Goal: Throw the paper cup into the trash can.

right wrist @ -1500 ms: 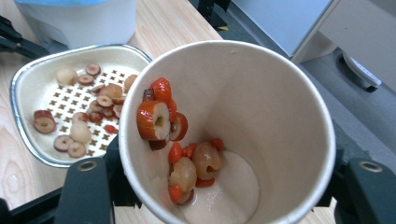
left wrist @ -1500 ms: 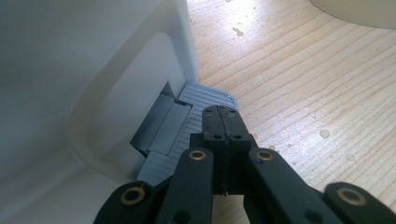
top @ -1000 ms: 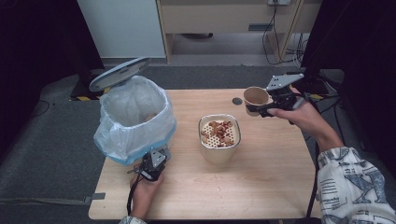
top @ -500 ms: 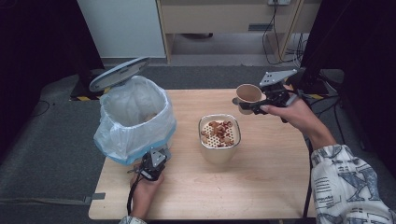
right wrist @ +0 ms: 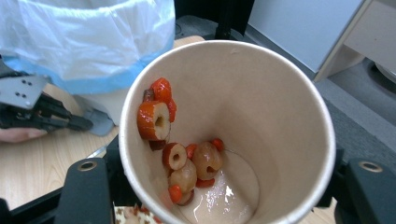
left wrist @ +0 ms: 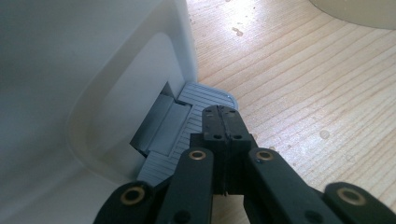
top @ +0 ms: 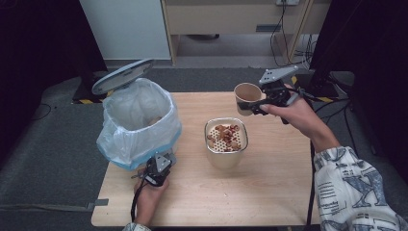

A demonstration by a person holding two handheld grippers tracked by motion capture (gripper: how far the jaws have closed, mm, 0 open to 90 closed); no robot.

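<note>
Right gripper [top: 262, 107]: it holds the paper cup [top: 246, 97] above the far right part of the table [top: 269, 197]; the jaws are clamped on the cup's wall from two sides.
Paper cup: it is tilted, with the mouth turned toward the bin; it is off the table, just beyond the strainer pot [top: 226, 143] and near it.
Cup contents: in the right gripper view, red and pale fruit pieces [right wrist: 180, 154] stick to the inner wall and lie at the bottom, with a little pale liquid [right wrist: 229, 193] under them.
Strainer pot: it stands in the middle of the table; the perforated insert carries more fruit pieces.
Left gripper [top: 156, 169]: the jaws are together, with nothing between them; in the left gripper view the tips press on the grey pedal [left wrist: 187, 126] at the foot of the bin [top: 137, 122].
Bin: it stands at the left edge of the table, lined with a white bag; the lid [top: 122, 76] is raised open behind it.
Left hand [top: 149, 195]: it rests on the table near the front edge.
</note>
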